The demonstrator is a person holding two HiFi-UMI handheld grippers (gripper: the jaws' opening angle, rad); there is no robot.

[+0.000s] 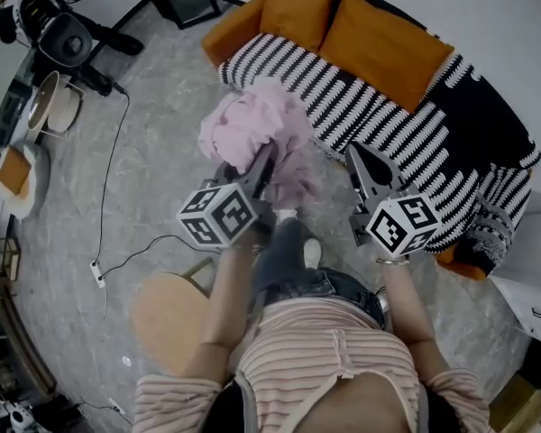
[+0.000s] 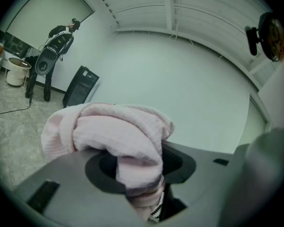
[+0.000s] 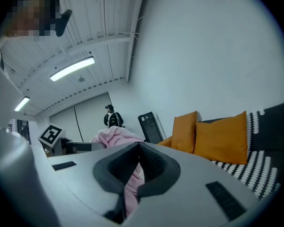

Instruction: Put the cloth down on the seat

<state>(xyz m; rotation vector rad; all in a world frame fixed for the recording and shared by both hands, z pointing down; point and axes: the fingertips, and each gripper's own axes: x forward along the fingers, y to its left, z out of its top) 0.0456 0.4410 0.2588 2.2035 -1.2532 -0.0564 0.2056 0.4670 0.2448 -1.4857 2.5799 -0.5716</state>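
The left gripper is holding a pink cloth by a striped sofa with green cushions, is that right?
No. The cushions are orange, not green; the head view shows it. The left gripper does hold a pink cloth by the striped sofa.

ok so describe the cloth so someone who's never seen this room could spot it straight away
Find the sofa with the black-and-white striped cover and orange cushions. At its near edge, the left gripper holds up a bunched cloth. It is the only pale pink, crumpled thing there, set against bold stripes and smooth orange.
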